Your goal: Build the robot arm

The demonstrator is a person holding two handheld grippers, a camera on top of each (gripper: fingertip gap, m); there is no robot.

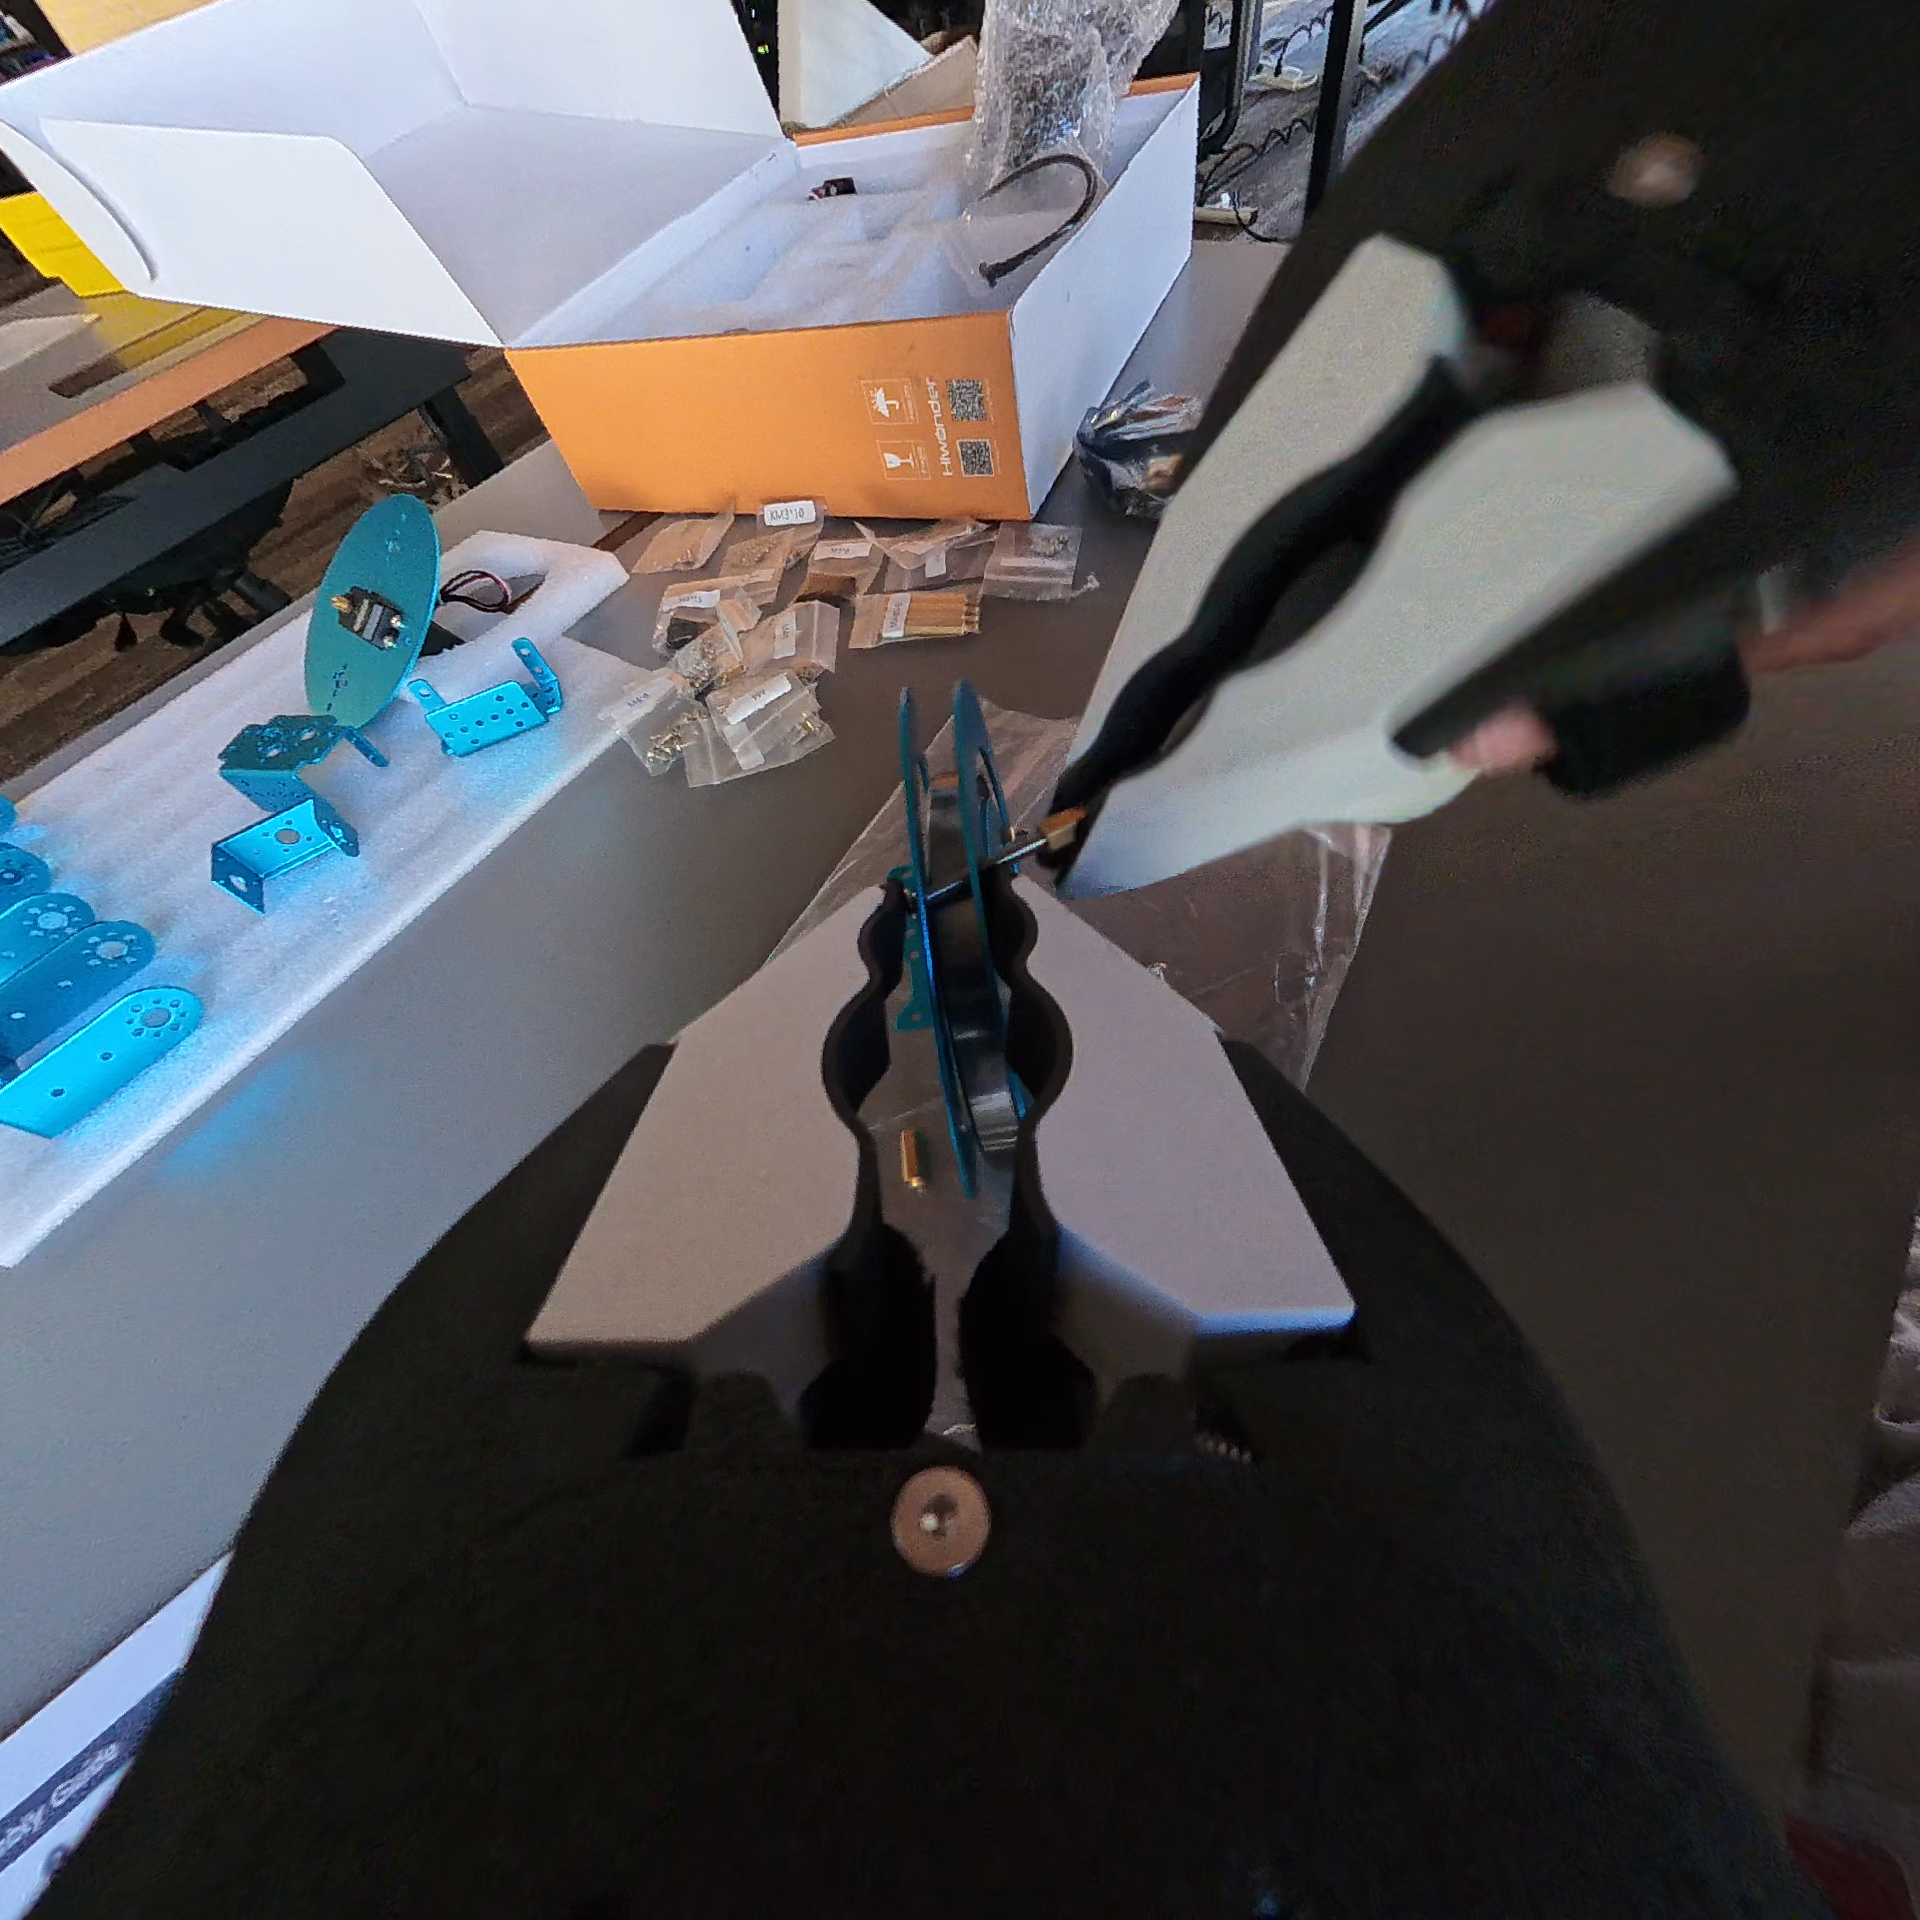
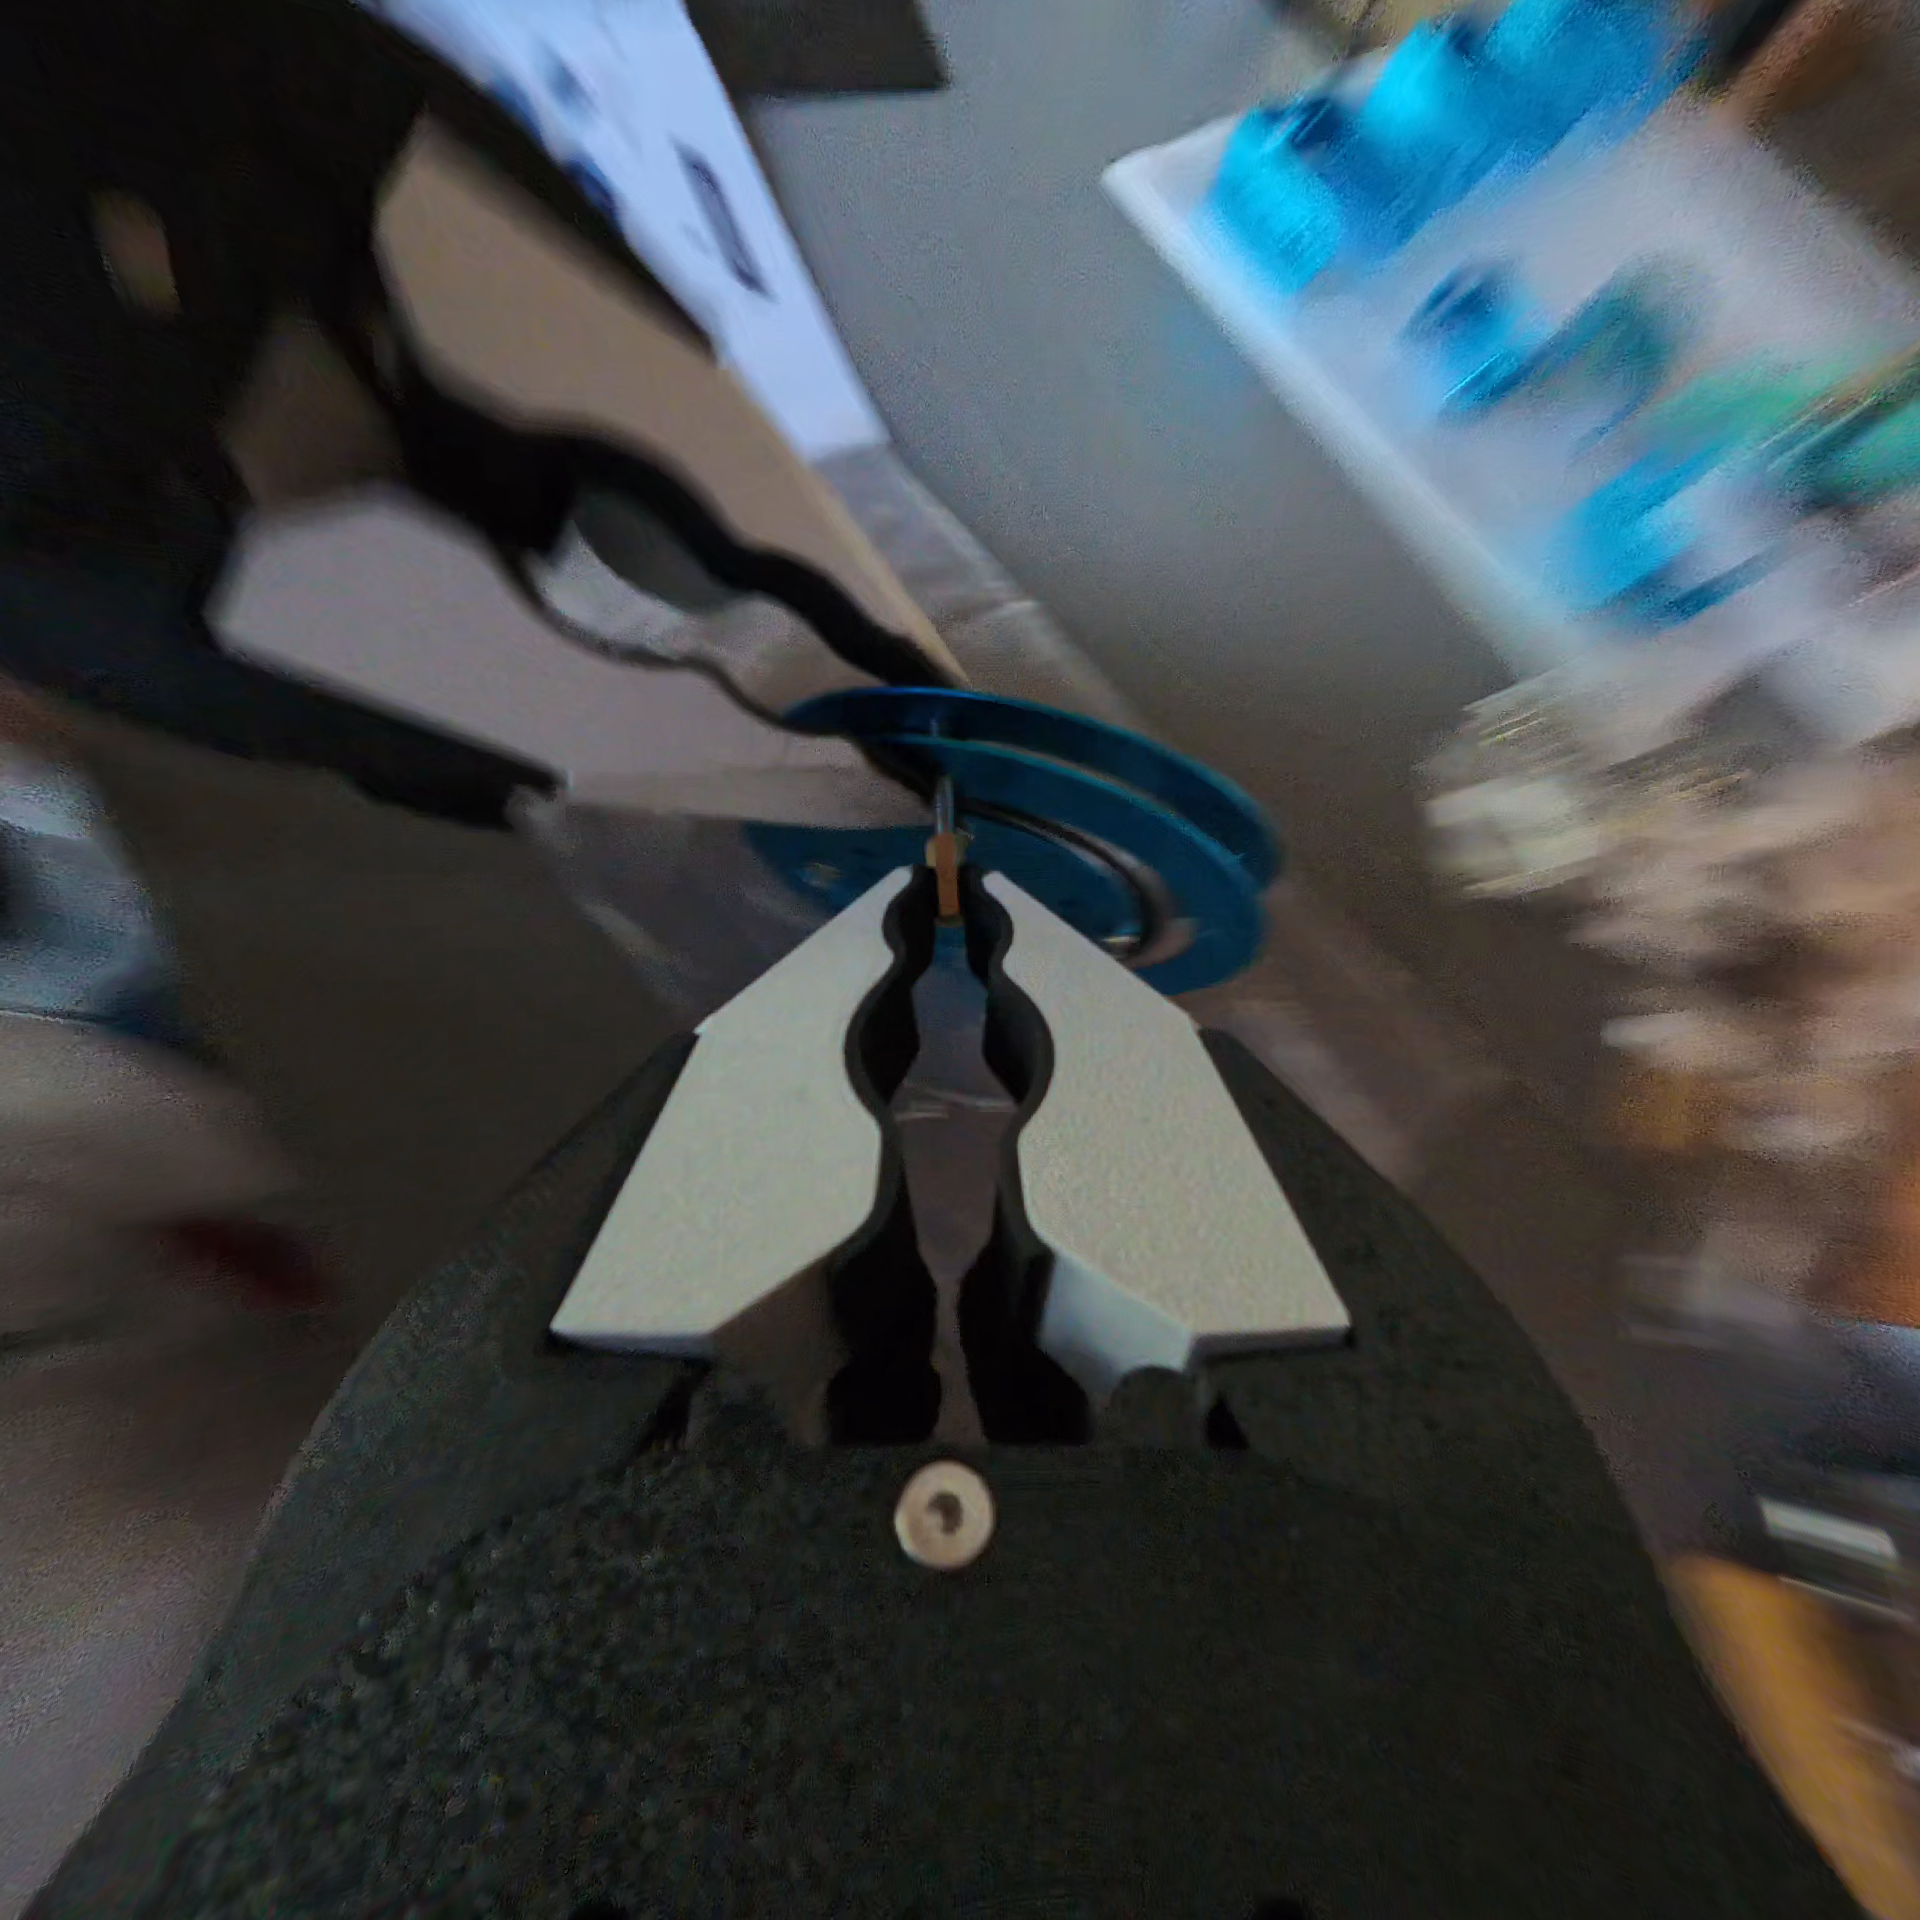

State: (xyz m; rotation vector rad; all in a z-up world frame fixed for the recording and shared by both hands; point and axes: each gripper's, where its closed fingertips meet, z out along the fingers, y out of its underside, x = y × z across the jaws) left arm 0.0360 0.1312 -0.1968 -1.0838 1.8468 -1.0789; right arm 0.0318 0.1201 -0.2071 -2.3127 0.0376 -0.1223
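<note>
My left gripper (image 1: 951,894) is shut on an assembly of two blue round plates (image 1: 940,831) with a black part between them, held on edge above the table. My right gripper (image 1: 1065,831) comes in from the upper right and is shut on a small brass standoff with a thin screw (image 1: 1049,831) that touches the plates' rim. In the right wrist view, my right gripper (image 2: 948,883) pinches the brass standoff (image 2: 948,883) at its tips, against the blue plates (image 2: 1091,821). A second brass standoff (image 1: 912,1158) shows between the left jaws, lower down.
A white foam sheet (image 1: 436,852) at left carries several blue brackets and a blue disc with a servo (image 1: 369,613). Small bags of screws (image 1: 790,634) lie on the grey table (image 1: 675,935). An open orange and white box (image 1: 810,416) stands behind. The right wrist view is motion-blurred. My left and right fingertips are right by each other.
</note>
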